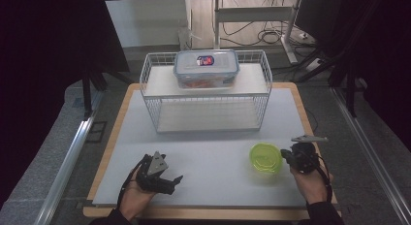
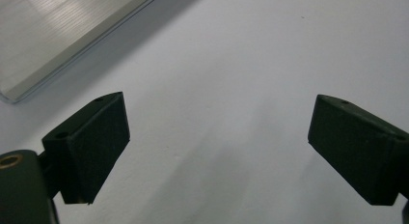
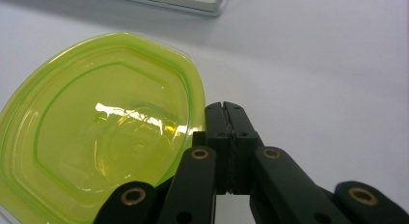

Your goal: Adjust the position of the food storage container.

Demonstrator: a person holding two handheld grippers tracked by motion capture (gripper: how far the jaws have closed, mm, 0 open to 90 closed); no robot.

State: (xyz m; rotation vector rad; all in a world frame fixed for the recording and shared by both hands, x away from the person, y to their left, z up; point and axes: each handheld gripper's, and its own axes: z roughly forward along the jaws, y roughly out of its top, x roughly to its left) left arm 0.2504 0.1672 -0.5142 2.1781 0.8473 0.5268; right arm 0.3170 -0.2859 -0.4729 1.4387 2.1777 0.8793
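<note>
A translucent green plastic bowl (image 1: pixel 265 158) sits on the grey table mat at the front right. My right gripper (image 1: pixel 287 157) is just to its right, jaws shut flat against each other. In the right gripper view the fingertips (image 3: pixel 224 107) lie right beside the bowl's rim (image 3: pixel 195 89), and nothing shows between the pads. At the front left, a hand holds my left gripper (image 1: pixel 170 180) low over the mat. Its jaws (image 2: pixel 217 137) stand wide open over bare mat.
A white wire rack (image 1: pixel 154 106) stands at the back of the table, with a clear lidded box (image 1: pixel 207 67) holding something orange on its top shelf. The rack's base shows at the top of both gripper views (image 2: pixel 48 50) (image 3: pixel 193 2). Wooden table edges border the mat.
</note>
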